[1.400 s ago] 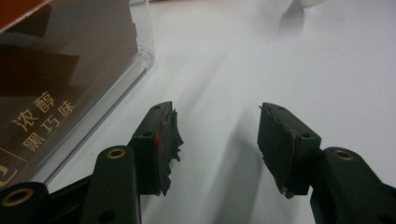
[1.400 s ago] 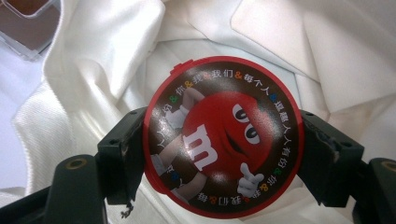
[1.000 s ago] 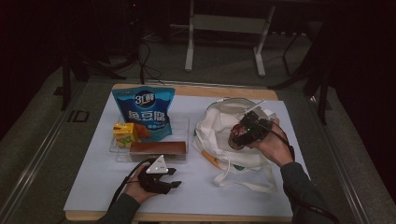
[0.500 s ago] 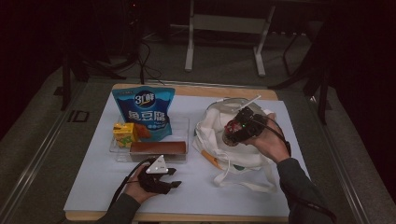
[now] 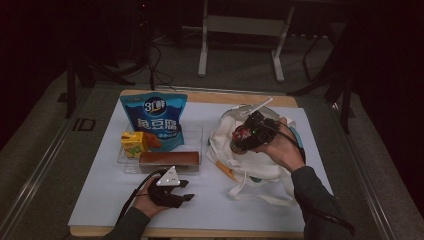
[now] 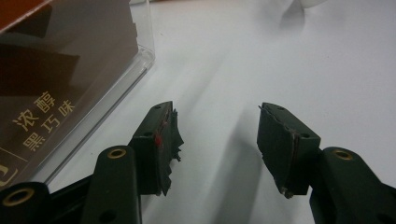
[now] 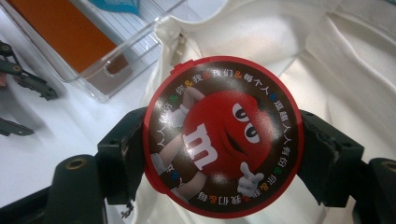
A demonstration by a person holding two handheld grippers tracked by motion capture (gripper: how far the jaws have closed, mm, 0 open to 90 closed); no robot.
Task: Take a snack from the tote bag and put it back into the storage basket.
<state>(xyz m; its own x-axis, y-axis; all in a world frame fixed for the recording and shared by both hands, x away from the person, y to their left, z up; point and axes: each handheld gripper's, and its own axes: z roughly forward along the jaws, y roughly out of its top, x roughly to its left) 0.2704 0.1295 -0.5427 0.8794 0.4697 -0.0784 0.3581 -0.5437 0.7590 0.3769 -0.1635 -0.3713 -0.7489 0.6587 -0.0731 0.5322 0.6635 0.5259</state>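
A round M&M's tin [image 7: 223, 136] with a red rim and a red character on its lid sits between the jaws of my right gripper [image 7: 223, 156], which is shut on its sides. In the high view, that right gripper [image 5: 244, 138] holds the tin [image 5: 239, 142] above the open white cloth bag [image 5: 260, 172] at the table's right. My left gripper [image 5: 172, 192] rests low near the front edge. Its jaws stand open over bare white tabletop in the left gripper view [image 6: 217, 135], next to the brown chocolate box [image 6: 46, 93].
A clear tray [image 5: 196, 134] at centre left holds a blue snack pouch [image 5: 156, 117], a yellow drink carton [image 5: 134, 142] and the brown box [image 5: 169, 159]. An orange stick-shaped item [image 5: 226, 171] lies by the bag's left edge. Metal stand legs are on the floor behind the table.
My right gripper has carried the tin leftward and slightly up over the bag. The left gripper has stayed where it was, still open.
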